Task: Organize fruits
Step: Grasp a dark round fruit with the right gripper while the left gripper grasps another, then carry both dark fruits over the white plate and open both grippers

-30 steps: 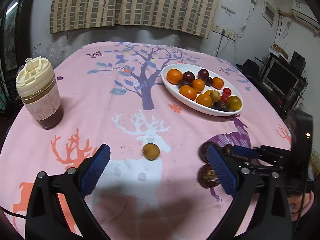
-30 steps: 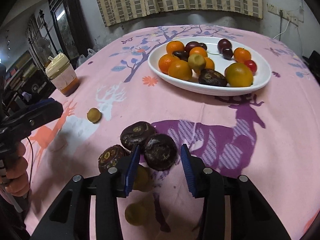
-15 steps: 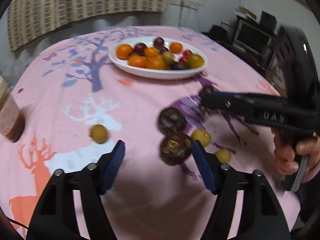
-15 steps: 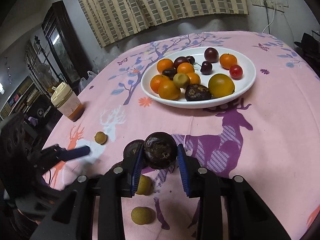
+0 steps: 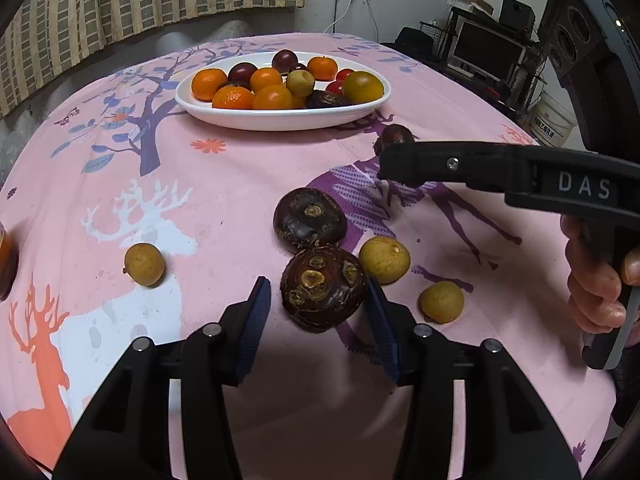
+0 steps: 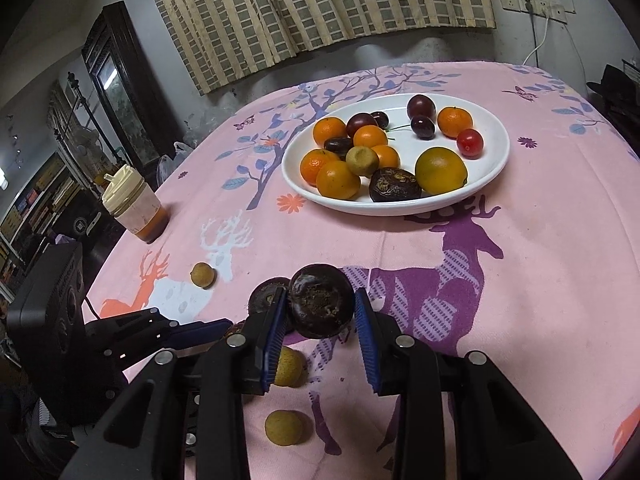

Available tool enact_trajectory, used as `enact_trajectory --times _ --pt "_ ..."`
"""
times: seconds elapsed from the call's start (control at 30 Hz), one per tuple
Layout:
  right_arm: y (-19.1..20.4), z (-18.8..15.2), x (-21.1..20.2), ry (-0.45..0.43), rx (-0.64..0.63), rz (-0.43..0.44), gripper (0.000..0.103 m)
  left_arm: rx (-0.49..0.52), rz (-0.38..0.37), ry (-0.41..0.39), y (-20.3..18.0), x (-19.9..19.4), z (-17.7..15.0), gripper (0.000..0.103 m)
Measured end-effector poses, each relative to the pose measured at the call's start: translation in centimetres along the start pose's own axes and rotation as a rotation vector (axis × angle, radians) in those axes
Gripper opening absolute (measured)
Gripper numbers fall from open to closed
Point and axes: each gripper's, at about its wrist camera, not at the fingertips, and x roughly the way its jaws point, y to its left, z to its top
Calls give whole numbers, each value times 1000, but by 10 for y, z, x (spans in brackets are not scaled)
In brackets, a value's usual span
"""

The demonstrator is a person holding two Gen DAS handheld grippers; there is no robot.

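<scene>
A white oval plate holds oranges, plums and other fruit at the table's far side. My right gripper is shut on a dark brown round fruit and holds it above the pink cloth; it also shows in the left wrist view. My left gripper is open, its fingers on either side of a second dark fruit on the cloth. A third dark fruit lies just beyond it. Three small yellow-brown fruits lie around.
A lidded cup with brown liquid stands at the table's left side. A dark cabinet and shelves are beyond the left edge; a desk with a monitor stands to the right. A striped curtain hangs behind.
My left gripper swung right and came down around the near dark fruit, jaws narrowing. My right gripper shut on its dark fruit and lifted it off the cloth toward the plate.
</scene>
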Motion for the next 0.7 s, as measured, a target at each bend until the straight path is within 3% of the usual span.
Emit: enact_trajectory --times 0.07,0.2,0.37,0.53,0.7 --pt "1 0 0 1 -3 -4 34 -7 -8 -1 1 0 0 41" --pt "-1 -1 -1 -5 -3 -7 34 -21 -29 10 1 -9 -4 41" --pt "-2 -2 -7 -13 5 40 34 -65 -99 -49 7 -42 4 41" --pt "-3 23 -29 -161 19 42 34 -64 -50 -140 26 -64 67 41" --pt "-20 68 -16 -279 13 -80 34 -92 11 -174 43 -25 146 41"
